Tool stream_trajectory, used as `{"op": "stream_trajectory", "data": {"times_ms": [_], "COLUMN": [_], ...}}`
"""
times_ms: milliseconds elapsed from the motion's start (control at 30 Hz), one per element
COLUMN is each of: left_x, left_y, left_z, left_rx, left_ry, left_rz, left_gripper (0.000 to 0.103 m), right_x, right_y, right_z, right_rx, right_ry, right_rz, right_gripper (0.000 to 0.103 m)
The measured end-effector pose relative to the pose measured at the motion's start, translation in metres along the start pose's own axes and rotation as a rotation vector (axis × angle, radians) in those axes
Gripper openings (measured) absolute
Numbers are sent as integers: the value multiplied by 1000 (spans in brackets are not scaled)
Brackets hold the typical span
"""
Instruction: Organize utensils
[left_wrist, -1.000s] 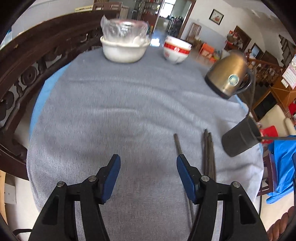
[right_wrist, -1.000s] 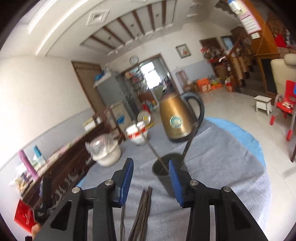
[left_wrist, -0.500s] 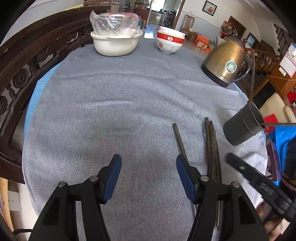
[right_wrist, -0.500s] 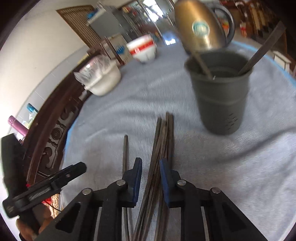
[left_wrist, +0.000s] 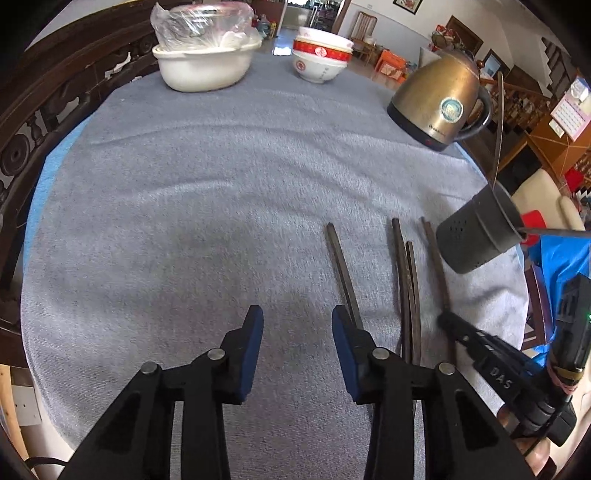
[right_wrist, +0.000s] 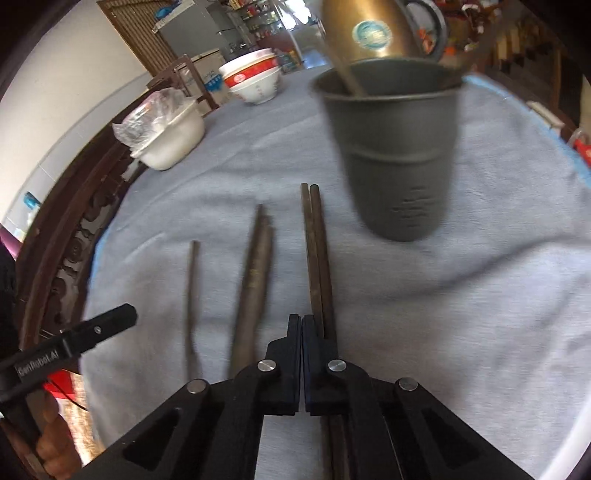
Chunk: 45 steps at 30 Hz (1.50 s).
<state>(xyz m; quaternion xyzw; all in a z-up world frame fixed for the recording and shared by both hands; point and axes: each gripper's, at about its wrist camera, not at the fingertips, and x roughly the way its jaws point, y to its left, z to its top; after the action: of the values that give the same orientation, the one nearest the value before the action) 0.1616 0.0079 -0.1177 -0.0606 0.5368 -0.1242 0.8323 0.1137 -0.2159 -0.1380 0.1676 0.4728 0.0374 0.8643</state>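
With the right gripper (right_wrist: 302, 325) clamped on a chopstick pair (right_wrist: 317, 254) left of the holder (right_wrist: 391, 147) and the left gripper (left_wrist: 297, 325) empty, half-closed after narrowing, slippage is risked.

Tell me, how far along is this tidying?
Barely started. Two sticks already stand in the dark holder. The right tongs are shut over a pair of chopsticks; whether they grip is unclear. Three more chopsticks lie loose on the cloth.
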Motion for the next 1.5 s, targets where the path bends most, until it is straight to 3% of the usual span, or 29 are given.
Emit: {"op": "stream_trajectory", "data": {"times_ms": [133,200,333,467,733,933,1033,1167,1500], "left_x": [7,9,13,19,34,41,37,33,33], "left_y": [-10,-12,-14,-20,-17,-18,-14,-5,-5], "left_z": [-3,-3,4,17,28,22,22,28,41], "left_rx": [25,26,28,52,36,52,48,33,44], "left_ry": [17,26,30,33,73,78,72,65,86], "left_rz": [20,26,41,56,54,60,60,60,31], "left_gripper": [40,40,40,40,41,41,41,41,41], "right_x": [-13,-26,-43,-36,-24,-17,-32,-37,-8], "right_y": [-20,-32,-51,-67,-71,-31,-29,-45,-28], "right_z": [-4,-4,5,11,-10,-34,-27,-3,27], "right_rx": [39,72,97,148,148,91,54,137,98], "right_ry": [-14,-52,-94,-60,27,133,29,-38,-36], "right_rz": [26,90,93,123,88,222,125,127,71], "right_gripper": [6,6,7,7,7,7,7,7,7]}}
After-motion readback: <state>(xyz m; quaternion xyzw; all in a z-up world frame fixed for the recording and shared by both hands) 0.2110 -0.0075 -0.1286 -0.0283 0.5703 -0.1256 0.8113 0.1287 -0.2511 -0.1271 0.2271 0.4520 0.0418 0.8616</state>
